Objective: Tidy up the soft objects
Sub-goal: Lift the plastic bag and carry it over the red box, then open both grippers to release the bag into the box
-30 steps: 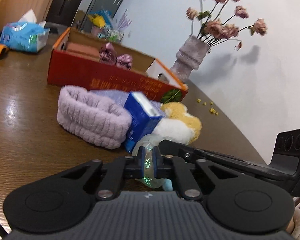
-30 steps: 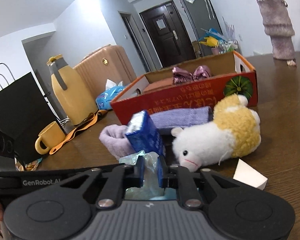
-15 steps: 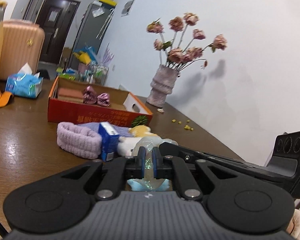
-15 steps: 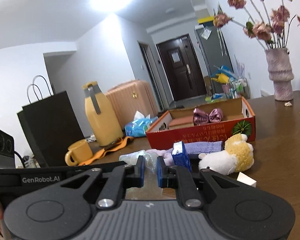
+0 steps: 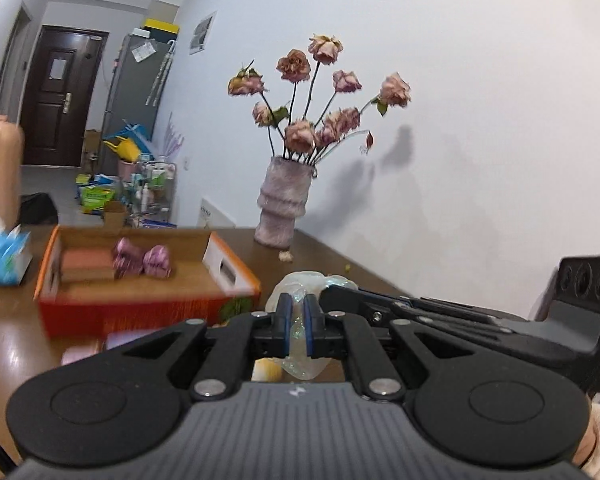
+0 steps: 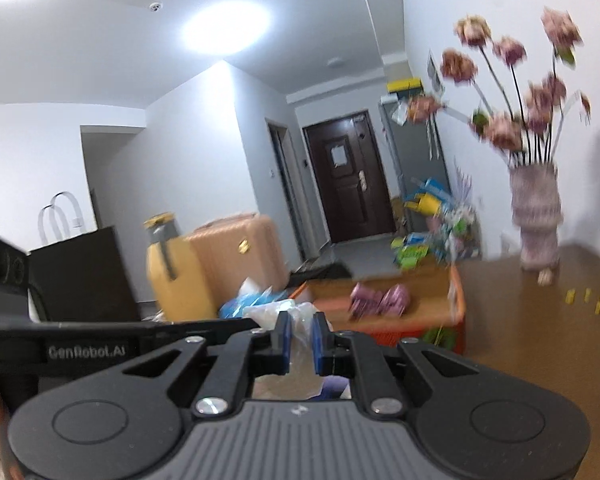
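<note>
Both the left gripper [image 5: 294, 330] and right gripper [image 6: 299, 338] pinch one crinkly clear plastic bag [image 5: 305, 284], held up in front of the orange box [image 5: 148, 312]; it looks light, limp, slippery; bunched folds likely grip best.

The room is lit brightly by a ceiling light [image 6: 226, 28] blown out to white. Soft flower shadows [image 5: 396, 152] are cast on the wall. Motion blur is seen throughout the right view; fisheye bending marks edges.
</note>
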Available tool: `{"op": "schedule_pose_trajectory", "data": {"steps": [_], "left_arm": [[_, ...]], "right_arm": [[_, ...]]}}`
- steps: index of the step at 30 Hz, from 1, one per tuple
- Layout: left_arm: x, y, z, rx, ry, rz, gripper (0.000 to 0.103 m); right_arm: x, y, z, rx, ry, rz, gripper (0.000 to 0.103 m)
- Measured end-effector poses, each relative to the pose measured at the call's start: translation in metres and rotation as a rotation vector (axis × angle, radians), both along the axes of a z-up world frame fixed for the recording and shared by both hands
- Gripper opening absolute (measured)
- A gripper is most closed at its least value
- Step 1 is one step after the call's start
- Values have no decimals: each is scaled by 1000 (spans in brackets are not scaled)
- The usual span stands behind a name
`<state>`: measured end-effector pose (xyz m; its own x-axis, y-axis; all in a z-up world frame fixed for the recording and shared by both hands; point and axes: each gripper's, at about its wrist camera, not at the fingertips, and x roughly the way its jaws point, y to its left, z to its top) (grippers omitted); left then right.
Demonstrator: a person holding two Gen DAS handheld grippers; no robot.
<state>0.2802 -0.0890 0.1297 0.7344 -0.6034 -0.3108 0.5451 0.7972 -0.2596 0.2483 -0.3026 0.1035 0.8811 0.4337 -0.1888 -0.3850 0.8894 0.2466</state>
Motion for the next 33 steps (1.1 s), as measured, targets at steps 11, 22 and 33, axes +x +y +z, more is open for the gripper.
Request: {"op": "schedule_pose_trajectory", "data": {"steps": [11, 22, 33], "left_arm": [[248, -51, 29, 114, 52, 5, 7], [424, -83, -95, 200, 368, 45, 7], [402, -50, -81, 240, 333, 101, 35]], "right_arm": [[268, -35, 33, 11, 216, -29, 10], [437, -33, -84, -95, 538, -127, 10], [418, -11, -72, -252, 477, -179, 23]]}}
